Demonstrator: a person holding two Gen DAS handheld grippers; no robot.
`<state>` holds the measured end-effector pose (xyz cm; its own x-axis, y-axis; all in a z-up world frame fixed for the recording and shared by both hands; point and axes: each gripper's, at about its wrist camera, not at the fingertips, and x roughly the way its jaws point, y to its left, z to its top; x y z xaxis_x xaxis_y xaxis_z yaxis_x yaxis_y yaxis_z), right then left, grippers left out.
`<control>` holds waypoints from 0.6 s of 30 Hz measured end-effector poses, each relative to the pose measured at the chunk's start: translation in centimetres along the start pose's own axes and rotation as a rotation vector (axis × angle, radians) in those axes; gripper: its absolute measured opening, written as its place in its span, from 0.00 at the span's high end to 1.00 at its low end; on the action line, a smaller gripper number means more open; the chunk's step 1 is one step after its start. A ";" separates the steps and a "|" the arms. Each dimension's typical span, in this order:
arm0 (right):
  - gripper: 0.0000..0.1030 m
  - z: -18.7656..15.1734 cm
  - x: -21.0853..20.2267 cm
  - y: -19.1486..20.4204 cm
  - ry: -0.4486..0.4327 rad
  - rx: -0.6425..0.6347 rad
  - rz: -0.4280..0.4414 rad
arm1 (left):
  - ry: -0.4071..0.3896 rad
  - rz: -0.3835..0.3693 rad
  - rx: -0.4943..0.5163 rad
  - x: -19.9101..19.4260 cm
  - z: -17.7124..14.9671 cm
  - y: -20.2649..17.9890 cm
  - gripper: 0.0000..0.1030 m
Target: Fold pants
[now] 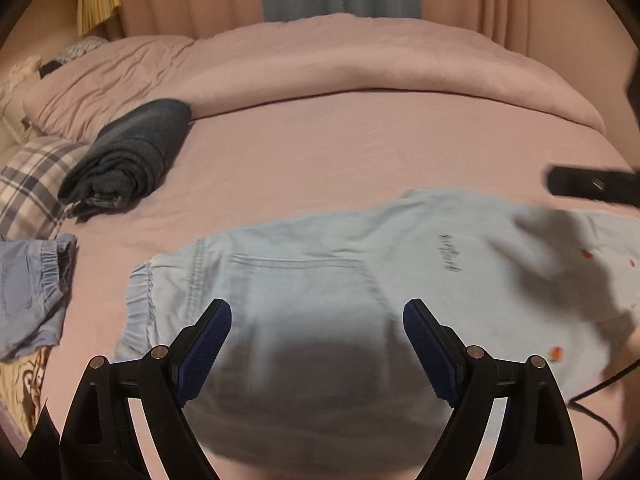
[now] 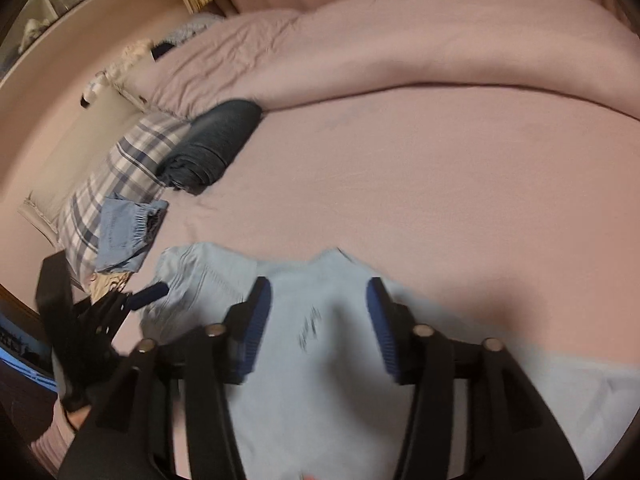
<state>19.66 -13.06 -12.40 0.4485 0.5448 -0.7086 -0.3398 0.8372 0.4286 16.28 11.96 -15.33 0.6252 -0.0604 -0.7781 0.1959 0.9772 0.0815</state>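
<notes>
Both grippers, left and right, gape empty over flat pale-blue pants.

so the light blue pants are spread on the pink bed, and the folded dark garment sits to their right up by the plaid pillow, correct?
Not quite: the folded dark garment sits to the left of the light blue pants, beside the plaid pillow. The left wrist view shows it. The pants do lie on the pink bed.

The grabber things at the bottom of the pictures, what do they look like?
Each one is a black plastic claw. The left gripper and right gripper both have two angled black arms with shiny round silver bolts, ending in ridged dark blue pads. A thin black cable trails nearby.
</notes>
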 end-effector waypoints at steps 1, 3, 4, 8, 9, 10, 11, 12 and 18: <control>0.48 -1.0 -1.4 -0.5 -0.013 0.005 -0.008 | -0.002 0.000 0.009 -0.4 -0.2 -0.7 0.10; 0.47 -3.1 -3.9 -1.5 -0.033 0.016 -0.047 | -0.012 -0.001 0.047 -1.0 -0.4 -2.3 0.08; 0.47 -4.1 -4.8 -1.6 -0.040 0.019 -0.079 | -0.017 -0.004 0.066 -1.1 -0.4 -2.9 0.08; 0.40 -7.9 -9.0 -4.1 -0.079 0.049 -0.232 | 0.002 -0.009 0.120 -0.8 -1.0 -5.6 0.08; 0.39 -8.8 -9.6 -5.0 -0.077 0.060 -0.252 | 0.015 -0.013 0.121 -0.4 -1.1 -5.9 0.08; 0.39 -9.5 -9.9 -6.0 -0.073 0.078 -0.286 | 0.025 -0.018 0.121 0.0 -1.1 -6.2 0.07; 0.39 -10.1 -9.9 -6.9 -0.058 0.093 -0.327 | 0.036 -0.018 0.125 0.7 -1.3 -6.7 0.07; 0.39 -10.5 -10.0 -7.7 -0.048 0.099 -0.362 | 0.049 -0.011 0.128 1.2 -1.5 -7.1 0.07; 0.39 -14.0 -8.2 -8.9 0.045 0.051 -0.527 | 0.142 -0.044 0.044 4.5 -2.7 -6.2 0.00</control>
<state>7.38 -25.69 -18.25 0.5108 0.0477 -0.8584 -0.0365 0.9988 0.0338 15.89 6.17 -21.01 0.5030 -0.0710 -0.8614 0.2563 0.9641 0.0702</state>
